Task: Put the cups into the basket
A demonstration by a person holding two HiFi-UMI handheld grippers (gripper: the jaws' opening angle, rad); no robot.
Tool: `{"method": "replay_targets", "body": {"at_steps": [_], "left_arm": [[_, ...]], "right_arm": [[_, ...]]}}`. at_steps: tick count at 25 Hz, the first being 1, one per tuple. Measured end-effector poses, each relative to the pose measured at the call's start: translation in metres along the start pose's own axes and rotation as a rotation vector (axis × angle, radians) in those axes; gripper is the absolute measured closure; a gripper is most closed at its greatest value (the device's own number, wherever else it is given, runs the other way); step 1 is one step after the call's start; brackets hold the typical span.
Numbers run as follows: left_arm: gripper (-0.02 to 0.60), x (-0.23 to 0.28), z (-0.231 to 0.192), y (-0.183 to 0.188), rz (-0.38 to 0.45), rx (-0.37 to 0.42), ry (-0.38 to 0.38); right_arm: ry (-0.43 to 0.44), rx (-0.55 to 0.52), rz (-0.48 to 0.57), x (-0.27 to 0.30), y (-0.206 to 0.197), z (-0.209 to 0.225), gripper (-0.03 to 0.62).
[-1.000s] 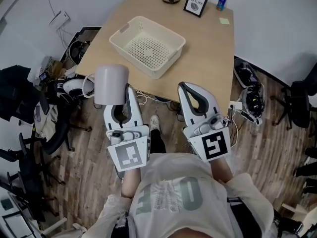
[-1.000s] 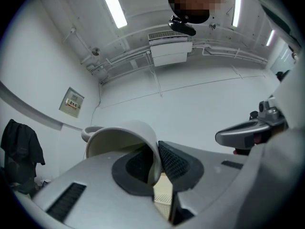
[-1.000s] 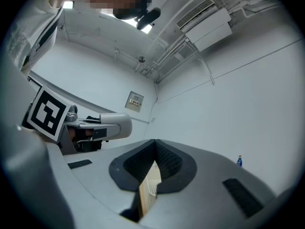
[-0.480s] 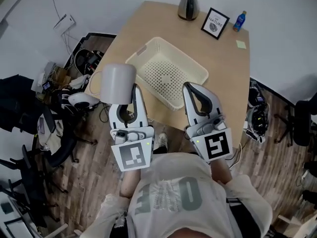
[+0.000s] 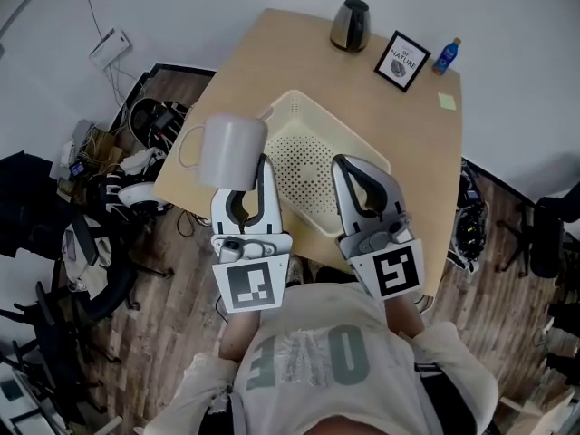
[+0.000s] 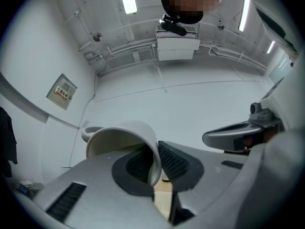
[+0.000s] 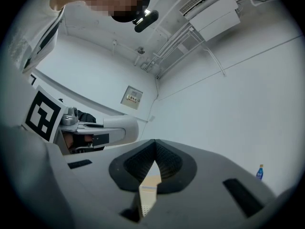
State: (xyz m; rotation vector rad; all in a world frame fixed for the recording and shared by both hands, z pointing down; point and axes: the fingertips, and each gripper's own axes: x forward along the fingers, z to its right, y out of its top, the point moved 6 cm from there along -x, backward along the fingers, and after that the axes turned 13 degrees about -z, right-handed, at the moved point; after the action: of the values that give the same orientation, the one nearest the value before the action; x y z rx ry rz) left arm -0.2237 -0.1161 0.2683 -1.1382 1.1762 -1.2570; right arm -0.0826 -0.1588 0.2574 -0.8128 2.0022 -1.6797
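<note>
The left gripper (image 5: 249,178) has its jaws drawn close on the wall of a pale grey cup (image 5: 231,150) with a loop handle. In the left gripper view one jaw sits inside the cup (image 6: 125,138) and the other presses its outside, just below the rim, where the left gripper (image 6: 157,168) pinches it. The cup lies on its side at the jaw tips, with its mouth towards the gripper and its handle out to the left.

The right gripper (image 5: 352,169) holds nothing. In its own view the jaws of the right gripper (image 7: 155,150) meet tip to tip.

Beyond both pairs of jaws, and partly under the right ones, sits a cream perforated plastic basket (image 5: 313,101) on the light wooden worktop (image 5: 403,143). Only its dotted floor shows inside (the grippers cover the near part). The cup hangs just left of the basket's near corner.
</note>
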Motion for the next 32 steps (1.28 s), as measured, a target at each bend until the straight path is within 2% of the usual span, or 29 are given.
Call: {"method": "replay_targets", "body": {"at_steps": [8,22,25,32], "left_arm": [[0.543,0.035,0.006,0.006,-0.012,0.010,0.029],[0.543,0.074,0.031,0.001,-0.126,0.168,-0.090],[0.543,0.085,0.037,-0.005,-0.205,0.223,-0.125],[0.543,0.116,0.045,-0.046,-0.478,0.344,-0.208]], "right_arm": [[-0.002,0.003,0.000,0.011,0.000,0.040,0.597],[-0.077,0.060,-0.015,-0.002,-0.015,0.069,0.597],[-0.090,0.067,-0.011,-0.001,-0.014,0.077,0.597],[-0.095,0.076,-0.019,0.002,-0.021,0.085,0.597]]}}
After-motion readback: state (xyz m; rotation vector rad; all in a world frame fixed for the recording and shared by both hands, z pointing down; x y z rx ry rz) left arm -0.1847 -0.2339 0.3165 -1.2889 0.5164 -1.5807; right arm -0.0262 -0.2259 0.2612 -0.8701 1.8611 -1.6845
